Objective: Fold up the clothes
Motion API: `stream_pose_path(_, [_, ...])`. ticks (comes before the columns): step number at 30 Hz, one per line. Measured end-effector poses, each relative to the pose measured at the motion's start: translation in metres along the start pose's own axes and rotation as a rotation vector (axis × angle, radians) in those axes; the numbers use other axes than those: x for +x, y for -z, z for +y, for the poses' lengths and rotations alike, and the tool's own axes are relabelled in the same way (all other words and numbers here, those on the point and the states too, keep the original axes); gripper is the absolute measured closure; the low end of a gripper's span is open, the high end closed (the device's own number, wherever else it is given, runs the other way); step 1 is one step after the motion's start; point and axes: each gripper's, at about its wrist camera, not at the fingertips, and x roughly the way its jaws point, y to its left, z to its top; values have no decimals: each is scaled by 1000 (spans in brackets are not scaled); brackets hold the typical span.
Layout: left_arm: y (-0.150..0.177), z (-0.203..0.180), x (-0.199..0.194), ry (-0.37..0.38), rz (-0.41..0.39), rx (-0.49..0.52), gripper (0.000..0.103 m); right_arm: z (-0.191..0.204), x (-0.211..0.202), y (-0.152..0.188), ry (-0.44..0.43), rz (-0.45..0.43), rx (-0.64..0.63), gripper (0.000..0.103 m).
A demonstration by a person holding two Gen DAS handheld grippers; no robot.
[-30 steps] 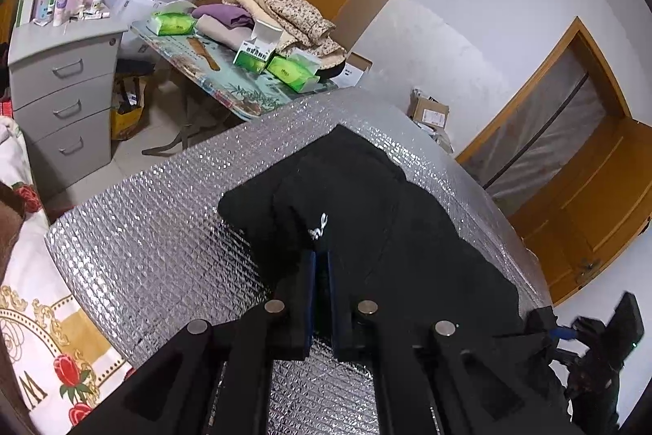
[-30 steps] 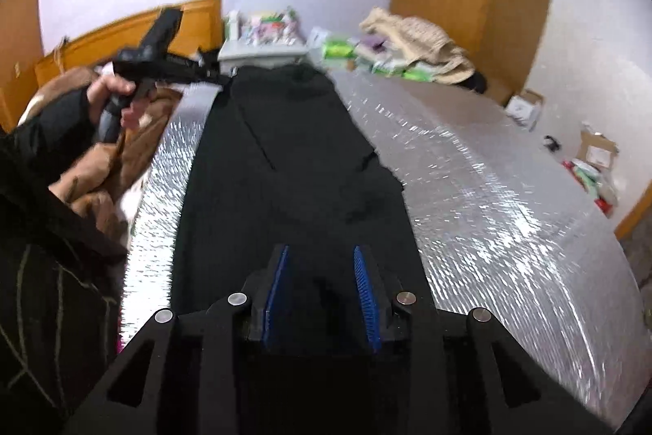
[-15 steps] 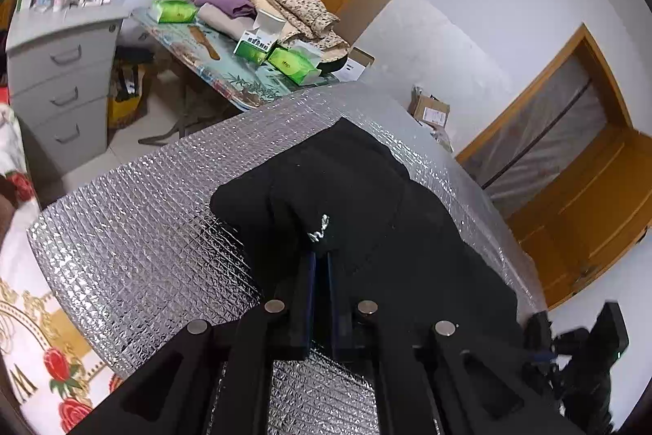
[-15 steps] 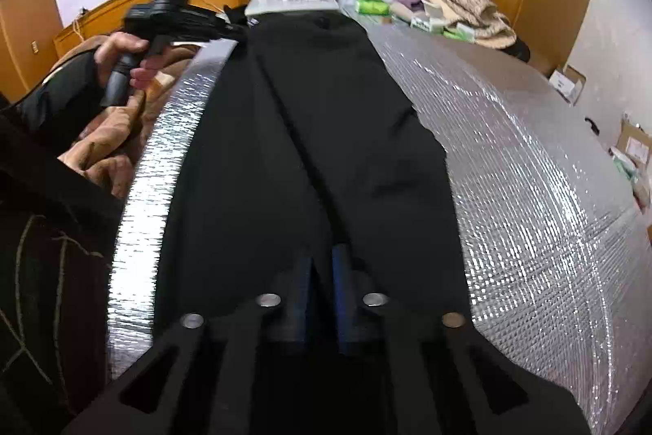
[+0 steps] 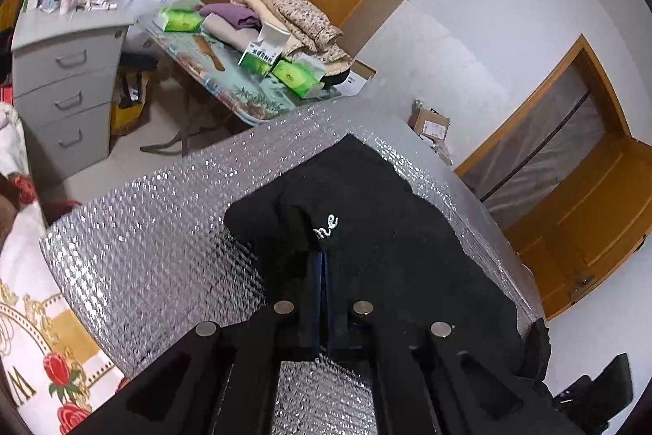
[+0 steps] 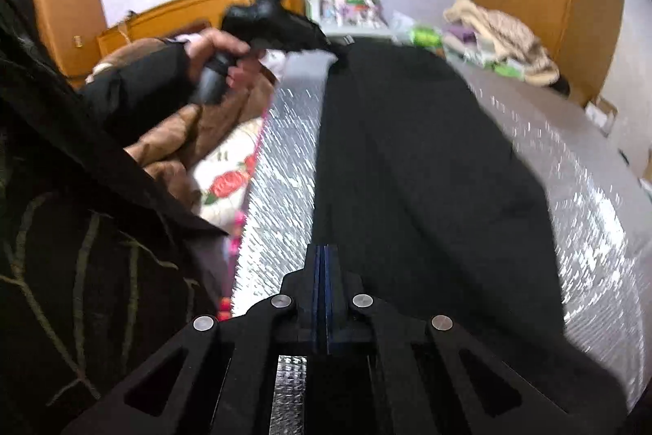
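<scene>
- The black garment [image 6: 428, 166] lies stretched out long on the silver quilted sheet [image 5: 142, 251], running from the near end of the work surface to the far end. One end, with small white lettering [image 5: 326, 225], bunches up close in the left wrist view.
- As I judge it, folding has barely begun: the cloth is laid out lengthwise in a narrow strip, but I see no crosswise fold yet, so the halving and tidying are all left.
- My left gripper [image 5: 322, 259] has its jaws pressed together on the bunched end by the lettering; fabric rises around the blue pads, so I read it as pinching that edge.
- My right gripper [image 6: 324, 251] has just been closing, and its jaws now meet with no gap at the near left edge of the garment. The tips sit right where cloth meets sheet, and I take it as clamped on that edge, though blur makes the bite hard to confirm.
- In the right wrist view, the person's left hand [image 6: 216, 47] grips its handle at the far end, dark sleeve [image 6: 134, 84] extended, the tool angled down onto the cloth.
- Beyond the sheet stand a grey drawer unit [image 5: 65, 68] and a side table [image 5: 228, 84] piled with folded textiles [image 5: 277, 7].
</scene>
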Motion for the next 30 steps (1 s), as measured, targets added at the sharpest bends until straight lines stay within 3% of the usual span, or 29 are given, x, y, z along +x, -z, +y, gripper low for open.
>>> stream_pose_path(3, [-1, -8, -5, 0, -11, 37, 102, -14, -13, -4, 91, -60, 48, 95])
stream_pose_path(5, [-2, -9, -6, 5, -15, 38, 102, -25, -22, -8, 150, -98, 51, 69])
stream_pose_path(7, [-3, -10, -7, 8, -18, 39, 102, -32, -24, -11, 187, -110, 45, 66])
stream_pose_path(16, [0, -8, -6, 7, -8, 38, 102, -43, 18, -4, 167, 60, -10, 66])
stream_pose_path(18, [-1, -10, -6, 9, -9, 40, 102, -46, 21, -4, 191, 84, 9, 78])
stream_pose_path(19, [-3, -11, -6, 13, -10, 42, 102, -49, 21, -4, 207, 92, 21, 100])
stream_pose_path(25, [-16, -30, -21, 42, -66, 92, 102, -36, -30, -26, 241, -61, 31, 99])
stream_pose_path(28, [-15, -22, -24, 15, -69, 106, 102, -7, -52, -35, 194, -137, -17, 99])
stream_pose_path(30, [-12, -6, -19, -6, -46, 73, 102, 8, -47, -34, 147, -137, -29, 99])
